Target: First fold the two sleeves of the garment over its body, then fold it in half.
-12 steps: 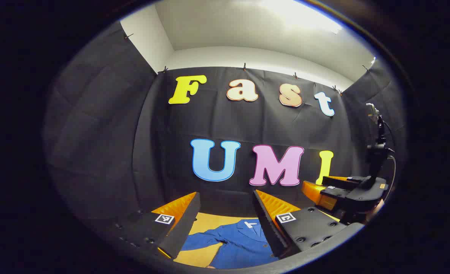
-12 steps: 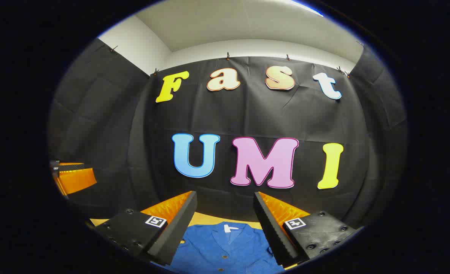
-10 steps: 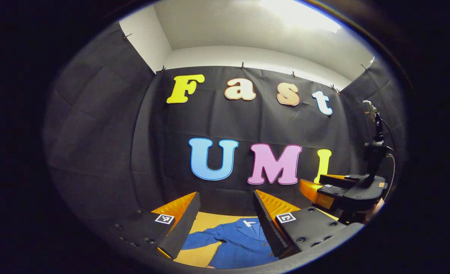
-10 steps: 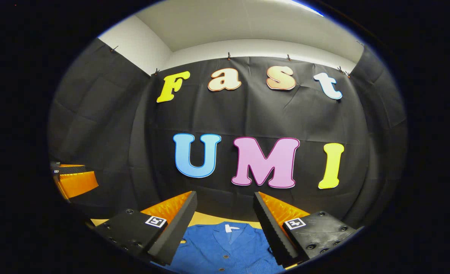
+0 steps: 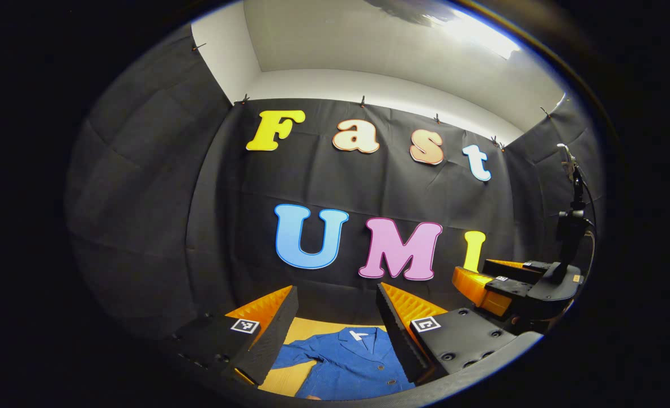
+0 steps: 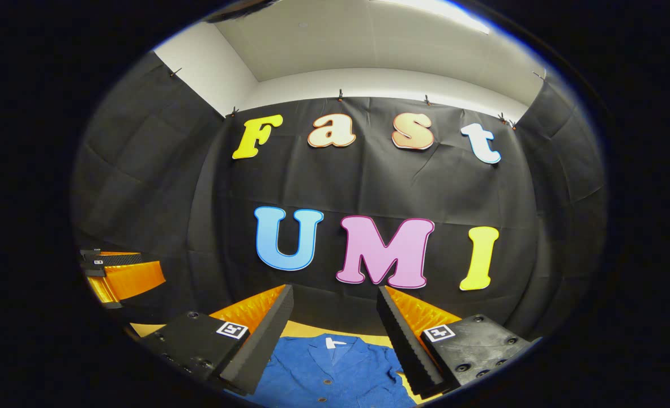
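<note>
A blue buttoned garment (image 5: 354,365) lies flat on a tan table (image 5: 301,331), collar with a white tag toward the wall. In the left gripper view one sleeve (image 5: 295,357) stretches out to the left. My left gripper (image 5: 335,303) hangs open above it, nothing between its fingers. The right gripper view shows the garment's collar and button front (image 6: 335,374) below my right gripper (image 6: 335,303), which is also open and holds nothing. The right gripper (image 5: 516,283) appears too at the right of the left gripper view, and the left gripper (image 6: 122,272) at the left of the right gripper view.
Black cloth walls close the booth behind and on both sides of the table. A dark stand with a cable (image 5: 572,221) rises above the right gripper in the left gripper view. White wall and ceiling lie above the cloth.
Both views have shifted slightly; the garment sits a little lower and farther left between the fingers, and the other gripper has drifted in each view. Both grippers stay open.
</note>
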A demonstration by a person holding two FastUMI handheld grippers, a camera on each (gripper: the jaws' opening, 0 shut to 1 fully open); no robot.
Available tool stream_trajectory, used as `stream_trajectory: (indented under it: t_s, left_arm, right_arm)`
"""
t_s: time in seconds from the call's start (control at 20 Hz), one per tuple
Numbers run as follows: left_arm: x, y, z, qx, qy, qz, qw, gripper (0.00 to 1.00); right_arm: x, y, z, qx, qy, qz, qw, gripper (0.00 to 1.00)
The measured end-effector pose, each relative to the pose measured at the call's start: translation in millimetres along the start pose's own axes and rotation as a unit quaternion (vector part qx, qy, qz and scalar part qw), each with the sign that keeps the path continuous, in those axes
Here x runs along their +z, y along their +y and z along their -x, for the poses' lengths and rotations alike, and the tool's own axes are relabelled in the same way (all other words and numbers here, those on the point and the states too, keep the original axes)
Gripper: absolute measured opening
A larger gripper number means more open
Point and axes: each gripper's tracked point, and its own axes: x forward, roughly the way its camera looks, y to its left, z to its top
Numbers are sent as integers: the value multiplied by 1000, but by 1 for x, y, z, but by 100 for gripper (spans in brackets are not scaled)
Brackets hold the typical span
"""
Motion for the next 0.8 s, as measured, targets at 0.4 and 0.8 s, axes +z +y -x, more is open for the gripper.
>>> stream_trajectory:
  t_s: [0.4,0.8]
  left_arm:
    - [-5,-14,-12,-24,1,-21,999,80]
    - [-12,-7,-14,-18,3,-15,1000,80]
  right_arm:
    - [-8,-22,21,-32,13,-1,999,96]
    - [-7,-24,24,-44,16,-3,999,96]
